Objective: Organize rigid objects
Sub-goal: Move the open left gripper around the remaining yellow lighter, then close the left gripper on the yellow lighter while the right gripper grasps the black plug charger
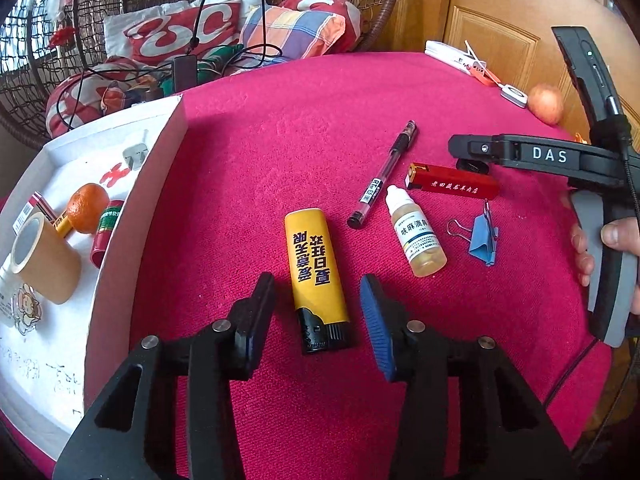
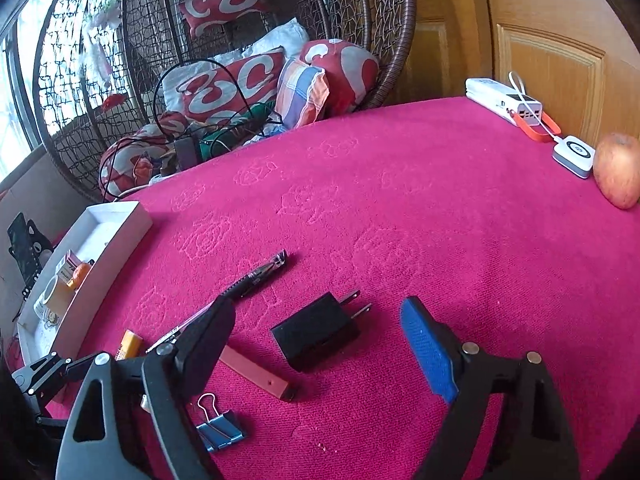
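Left gripper (image 1: 318, 312) is hanging wide open and empty around the yellow lighter (image 1: 318, 276), lining up a grab, so it's needing to squeeze next, then carry it left to the white box (image 1: 160, 148).

Far red cloth (image 2: 420, 208) lies bare — near the pen (image 1: 382, 174), dropper bottle (image 1: 416, 236) and clip (image 1: 482, 236) crowd together.

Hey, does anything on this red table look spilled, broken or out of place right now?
Nothing looks spilled or broken. The yellow lighter, pen, dropper bottle, red lighter, binder clip and black charger lie loose on the cloth at mixed angles, outside the white box. An apple sits apart near the far edge.
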`<move>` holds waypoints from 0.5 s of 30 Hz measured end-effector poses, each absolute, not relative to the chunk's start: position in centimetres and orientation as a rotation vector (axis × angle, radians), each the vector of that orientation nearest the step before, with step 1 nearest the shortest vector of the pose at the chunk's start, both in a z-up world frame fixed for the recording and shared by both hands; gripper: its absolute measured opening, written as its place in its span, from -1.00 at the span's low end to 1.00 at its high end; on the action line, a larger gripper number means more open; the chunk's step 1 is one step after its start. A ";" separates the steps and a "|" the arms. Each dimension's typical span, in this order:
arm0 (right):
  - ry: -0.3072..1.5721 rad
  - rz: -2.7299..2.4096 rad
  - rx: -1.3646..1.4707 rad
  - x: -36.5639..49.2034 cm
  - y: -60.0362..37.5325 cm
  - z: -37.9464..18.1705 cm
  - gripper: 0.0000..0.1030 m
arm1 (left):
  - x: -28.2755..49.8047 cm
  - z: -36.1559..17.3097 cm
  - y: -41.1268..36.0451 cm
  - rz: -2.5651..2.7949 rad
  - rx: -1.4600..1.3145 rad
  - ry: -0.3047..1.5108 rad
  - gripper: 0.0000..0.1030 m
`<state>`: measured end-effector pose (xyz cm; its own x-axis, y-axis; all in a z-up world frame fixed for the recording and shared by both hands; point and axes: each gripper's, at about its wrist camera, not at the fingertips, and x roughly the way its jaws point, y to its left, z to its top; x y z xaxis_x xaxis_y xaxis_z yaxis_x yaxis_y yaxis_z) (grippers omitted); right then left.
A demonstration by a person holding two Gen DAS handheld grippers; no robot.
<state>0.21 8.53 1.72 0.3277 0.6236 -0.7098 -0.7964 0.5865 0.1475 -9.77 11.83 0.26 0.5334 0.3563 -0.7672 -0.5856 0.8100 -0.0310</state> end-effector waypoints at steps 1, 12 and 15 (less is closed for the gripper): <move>0.837 0.942 -0.271 0.3 9.0 1.1 0.44 | -9.8 0.3 11.7 0.564 -0.301 0.833 -0.44; 0.753 0.938 -0.223 0.1 6.7 2.6 -0.01 | -10.9 1.0 12.1 0.566 -0.353 0.785 -0.54; 0.710 0.954 -0.149 -0.4 5.2 4.3 -0.01 | -11.2 2.0 11.9 0.571 -0.346 0.757 -0.54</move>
<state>-0.41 5.16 4.31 0.3731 0.6946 -0.6150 -0.7884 0.5868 0.1844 -11.22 11.88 1.97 0.5872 0.3589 -0.7256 -0.5990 0.7955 -0.0913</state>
